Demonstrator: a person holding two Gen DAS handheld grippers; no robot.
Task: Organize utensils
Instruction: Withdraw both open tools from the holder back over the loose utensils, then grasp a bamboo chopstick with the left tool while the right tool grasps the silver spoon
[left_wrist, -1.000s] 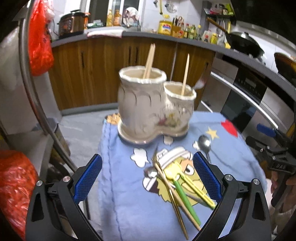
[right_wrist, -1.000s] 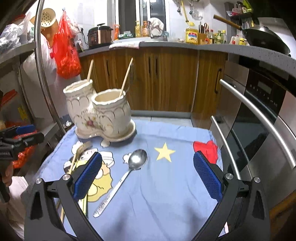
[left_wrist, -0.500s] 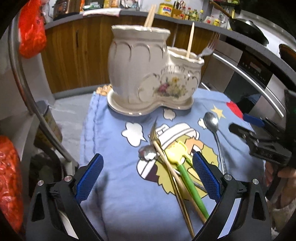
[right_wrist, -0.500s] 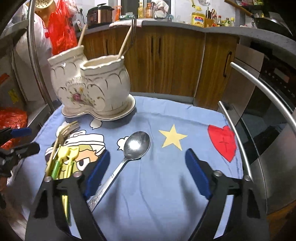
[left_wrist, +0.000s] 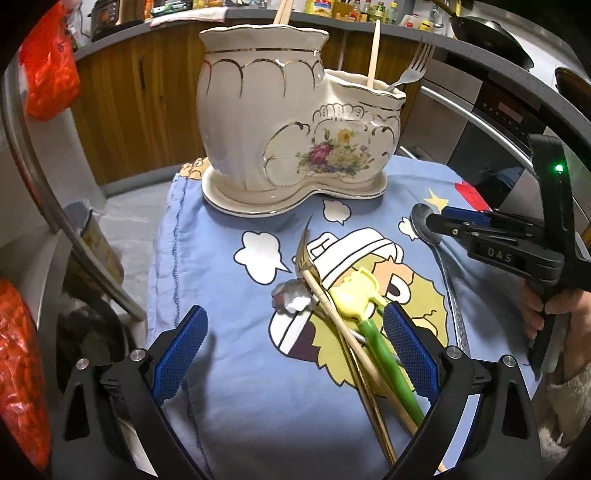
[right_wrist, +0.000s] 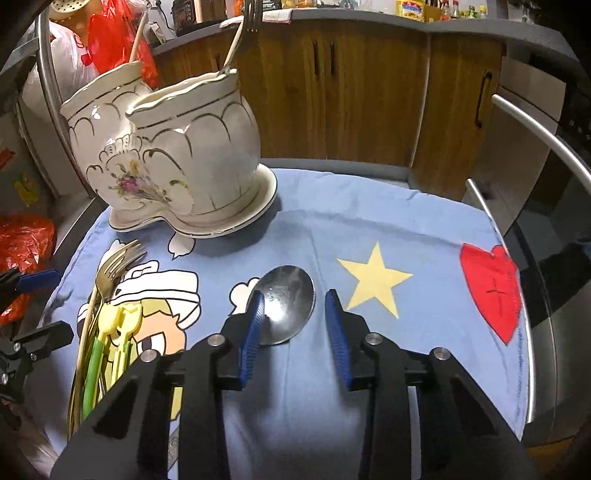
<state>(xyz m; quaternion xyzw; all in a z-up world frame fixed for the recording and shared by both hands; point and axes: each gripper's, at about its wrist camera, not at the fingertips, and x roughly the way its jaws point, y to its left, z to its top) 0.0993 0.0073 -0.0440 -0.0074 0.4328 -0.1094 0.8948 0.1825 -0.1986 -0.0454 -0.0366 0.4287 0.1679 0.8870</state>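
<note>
Spoon lies on the blue cloth before the holder, its bowl between the narrowed right claw pads, not gripped. Left claw gapes wide over a pile of utensils beside it.

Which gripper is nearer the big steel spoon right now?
Right. The right gripper straddles the steel spoon bowl, jaws open; the left gripper hovers over the utensil pile beside it.
</note>
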